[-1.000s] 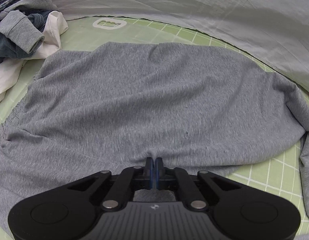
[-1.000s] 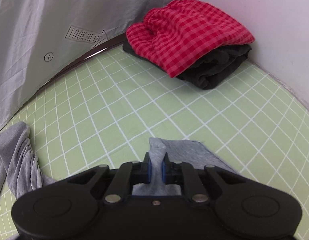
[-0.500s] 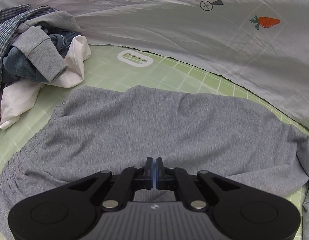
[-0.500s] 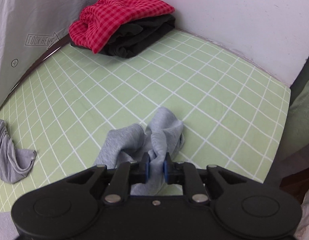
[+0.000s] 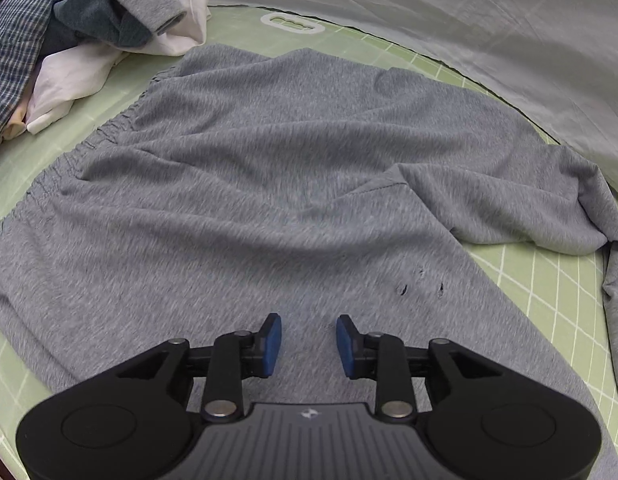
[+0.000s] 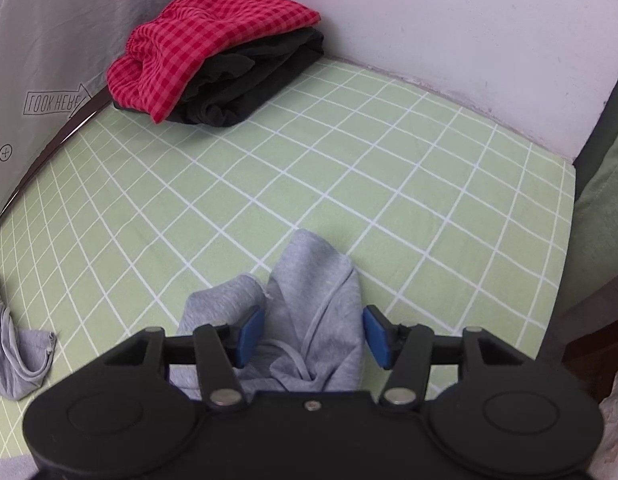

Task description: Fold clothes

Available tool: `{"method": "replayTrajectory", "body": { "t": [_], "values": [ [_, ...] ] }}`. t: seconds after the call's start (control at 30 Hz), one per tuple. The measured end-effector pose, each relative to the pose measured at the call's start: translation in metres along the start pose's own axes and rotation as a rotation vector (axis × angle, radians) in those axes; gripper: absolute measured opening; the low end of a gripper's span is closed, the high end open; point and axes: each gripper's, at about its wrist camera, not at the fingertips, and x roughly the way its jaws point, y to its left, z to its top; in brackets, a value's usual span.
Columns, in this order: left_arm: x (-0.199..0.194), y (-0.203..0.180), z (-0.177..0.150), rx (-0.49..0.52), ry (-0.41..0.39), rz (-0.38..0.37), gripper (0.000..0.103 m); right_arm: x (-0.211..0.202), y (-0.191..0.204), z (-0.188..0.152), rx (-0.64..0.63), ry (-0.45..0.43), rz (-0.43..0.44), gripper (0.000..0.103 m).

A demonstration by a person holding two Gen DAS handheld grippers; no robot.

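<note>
A grey knit garment (image 5: 269, 184) with a gathered elastic waistband on its left lies spread over the green checked sheet (image 5: 549, 292). My left gripper (image 5: 308, 342) hovers just above its near part, jaws opening, blue pads apart with only flat cloth beneath. In the right wrist view a bunched grey end of the garment (image 6: 309, 304) rests on the sheet (image 6: 349, 184). My right gripper (image 6: 309, 338) straddles that bunch, jaws opening, and the pads stand clear of the cloth. Another grey fold (image 6: 13, 356) lies at the left edge.
A heap of unfolded clothes (image 5: 81, 32), plaid, denim, grey and white, sits at the far left. A folded red checked piece (image 6: 197, 44) lies on a black one (image 6: 253, 80) in the far corner by the white wall (image 6: 469, 32). A grey printed sheet (image 5: 429, 20) borders the back.
Both grippers have let go of the grey garment and spread their jaws. The cloth, pulled toward me earlier, now lies slack, and the right end has dropped onto the sheet.
</note>
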Motion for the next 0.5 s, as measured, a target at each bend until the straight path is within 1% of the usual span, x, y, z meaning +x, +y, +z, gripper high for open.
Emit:
{"method": "replayTrajectory", "body": {
  "t": [0.1,0.17,0.23,0.3,0.37,0.43,0.5],
  "values": [
    [-0.004,0.007,-0.003,-0.003,0.001,0.015,0.034,-0.009,0.0,-0.003,-0.049,-0.076,0.003,0.048],
    [-0.006,0.01,-0.003,-0.002,0.003,0.025,0.034,-0.016,0.003,-0.004,-0.1,-0.135,0.021,0.049],
    [-0.007,0.01,-0.003,0.004,0.01,0.014,0.037,-0.024,0.008,-0.003,-0.16,-0.198,0.045,0.048],
    [-0.006,0.009,-0.004,0.014,0.013,0.006,0.04,-0.023,0.014,-0.004,-0.184,-0.19,0.08,0.048],
    [-0.006,0.007,-0.005,0.031,0.012,0.011,0.041,-0.021,0.019,-0.005,-0.205,-0.178,0.115,0.045],
    [-0.006,0.004,-0.006,0.047,0.012,0.015,0.042,-0.014,0.021,-0.01,-0.19,-0.133,0.146,0.044],
    [-0.006,0.003,-0.007,0.055,0.01,0.018,0.042,-0.014,0.025,-0.017,-0.18,-0.116,0.181,0.039]
  ]
}}
